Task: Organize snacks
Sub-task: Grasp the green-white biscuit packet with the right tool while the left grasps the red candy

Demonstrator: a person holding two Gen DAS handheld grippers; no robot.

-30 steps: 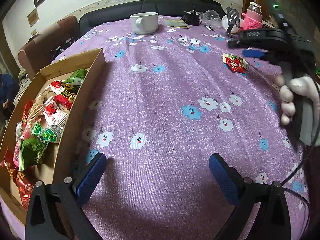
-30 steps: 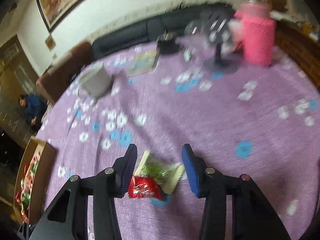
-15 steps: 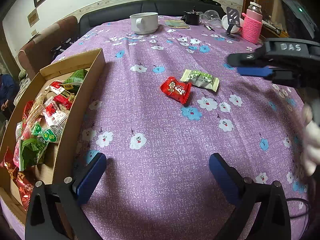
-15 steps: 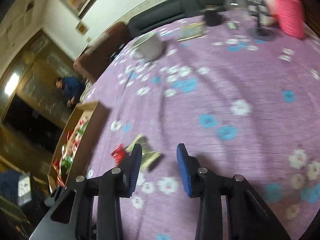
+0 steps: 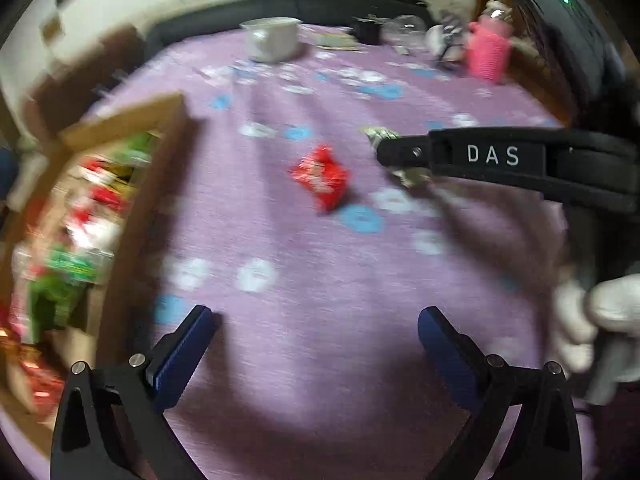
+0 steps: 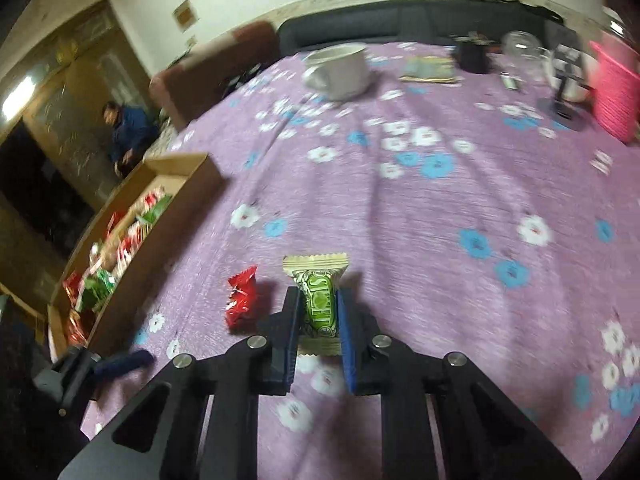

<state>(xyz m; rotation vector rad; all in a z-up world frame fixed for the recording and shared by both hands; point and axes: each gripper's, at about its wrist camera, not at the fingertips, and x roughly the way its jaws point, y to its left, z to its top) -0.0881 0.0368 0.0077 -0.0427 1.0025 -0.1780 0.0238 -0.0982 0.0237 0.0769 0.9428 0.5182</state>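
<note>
My right gripper (image 6: 318,308) is shut on a green wrapped snack (image 6: 318,300), just above the purple floral tablecloth. A red wrapped snack (image 6: 242,300) lies on the cloth just left of it; it also shows in the left wrist view (image 5: 322,178). There my right gripper (image 5: 384,152) reaches in from the right and hides most of the green snack (image 5: 380,134). My left gripper (image 5: 312,340) is open and empty over the cloth near the front edge. An open cardboard box (image 5: 120,120) full of snacks stands at the left, also seen in the right wrist view (image 6: 176,160).
A white mug (image 6: 340,68), a booklet (image 6: 430,68), a black item (image 6: 472,56), a glass jar (image 6: 520,54) and a pink-sleeved bottle (image 6: 612,88) stand at the far side of the table. A sofa and a person (image 6: 128,128) are beyond.
My right gripper has come down and shut on the green snack. The left gripper has shifted slightly forward and its view is blurred by motion. The red snack stays in place.
</note>
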